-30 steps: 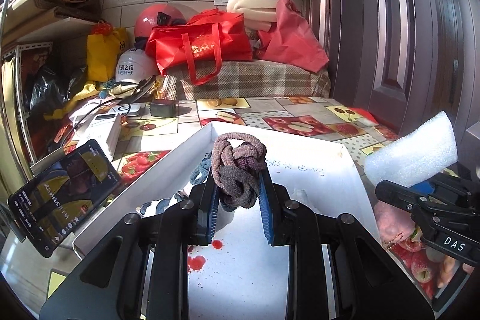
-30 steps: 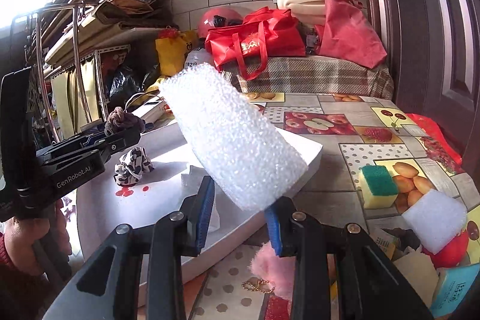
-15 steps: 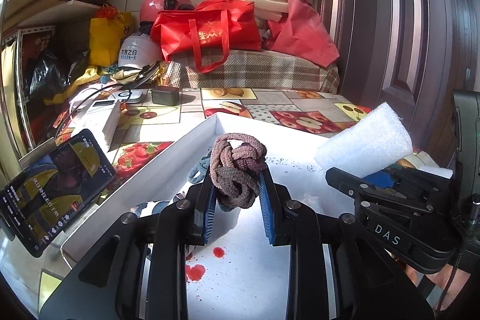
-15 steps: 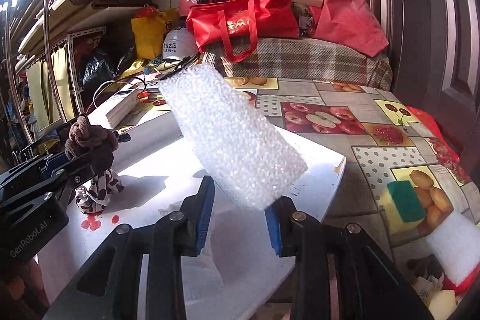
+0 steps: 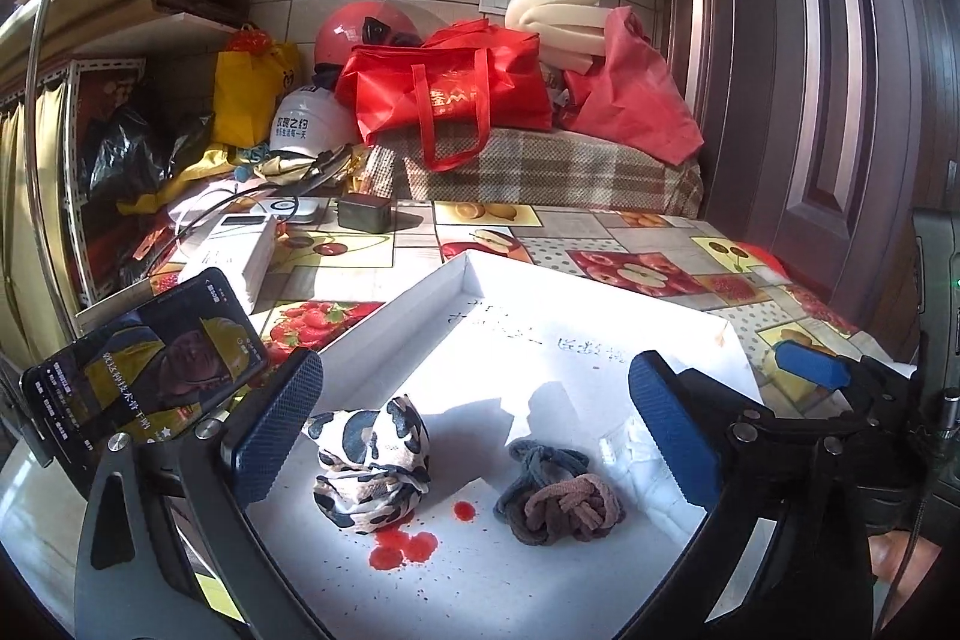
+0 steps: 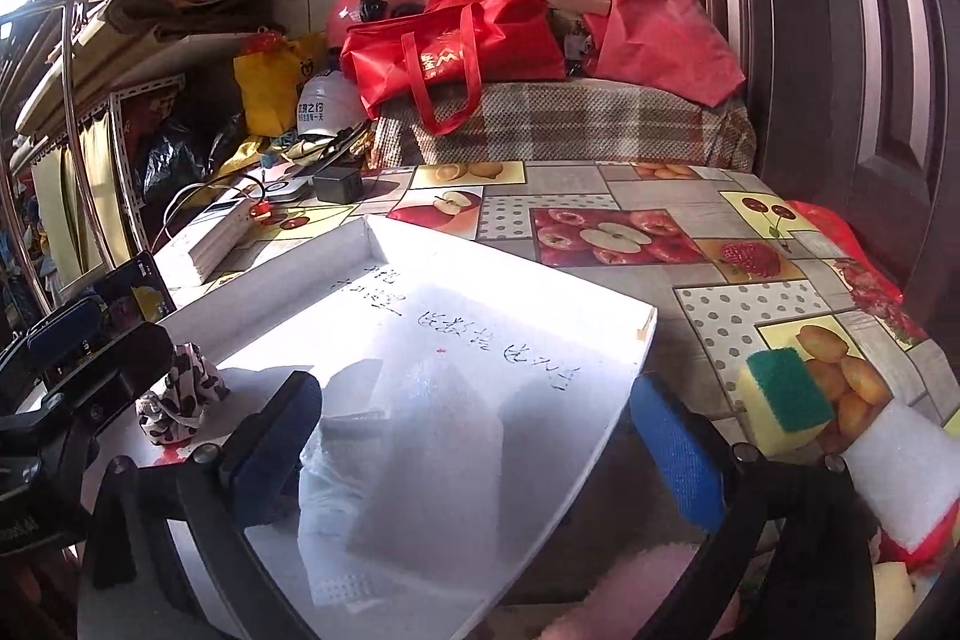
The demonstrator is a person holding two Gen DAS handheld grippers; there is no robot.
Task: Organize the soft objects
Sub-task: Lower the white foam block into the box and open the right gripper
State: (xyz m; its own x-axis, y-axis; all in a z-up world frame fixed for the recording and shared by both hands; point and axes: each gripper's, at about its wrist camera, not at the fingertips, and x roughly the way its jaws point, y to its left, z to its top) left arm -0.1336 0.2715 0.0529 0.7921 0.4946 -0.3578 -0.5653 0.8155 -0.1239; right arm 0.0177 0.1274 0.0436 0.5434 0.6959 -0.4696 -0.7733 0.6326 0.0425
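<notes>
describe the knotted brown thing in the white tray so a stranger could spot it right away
On the fruit-print tablecloth sits a shallow white tray. The knotted brown hair tie lies in its near part, right of a leopard-print scrunchie. It alone is plain brown-grey cord knotted into a ball.

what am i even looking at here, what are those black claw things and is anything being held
Each picture comes from a camera on a handheld two-finger gripper, looking forward along its fingers; a person holds one in each hand. The left gripper and right gripper both stand open, their jaws having just opened, and hold nothing. Below them is a white tray on a fruit-patterned tablecloth. In the tray lie a leopard-print scrunchie, a knotted brown hair tie and a white foam block. A green-and-yellow sponge waits outside.
</notes>
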